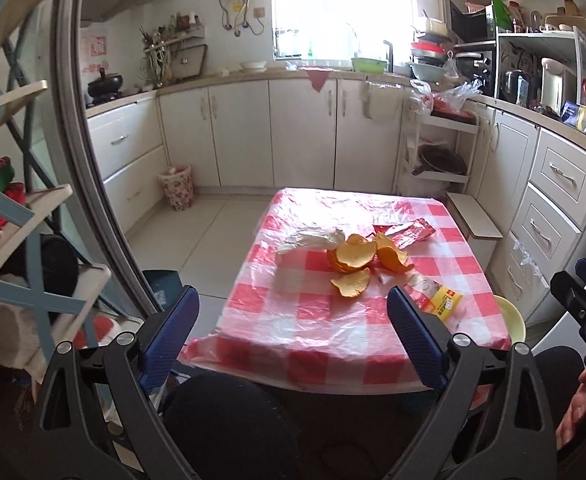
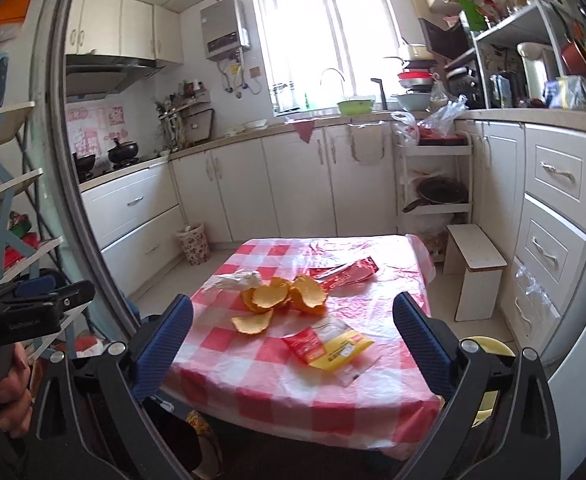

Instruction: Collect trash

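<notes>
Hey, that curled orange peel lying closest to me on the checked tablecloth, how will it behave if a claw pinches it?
The nearest orange peel looks thin and curled, so probably light and bendy. Its cupped shape may rock or slide on the glossy plastic table cover.

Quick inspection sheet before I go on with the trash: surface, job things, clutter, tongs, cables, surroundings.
Surface: small table under a red-and-white checked cover with a clear plastic sheet on top.
Job's things: orange peels piled mid-table, one piece lying apart nearer the camera; white wad to their left; red wrapper behind them; red-yellow packet near the front.
Clutter: nothing seen on the table beyond the trash.
Tongs: left tongs and right tongs both open, empty, short of the table's near edge.
Cables: hoses under the wall heater; nothing seen near the table.
Surroundings: floral bin on the floor by the cabinets; stool right of the table; yellow bowl low at the table's right.
</notes>
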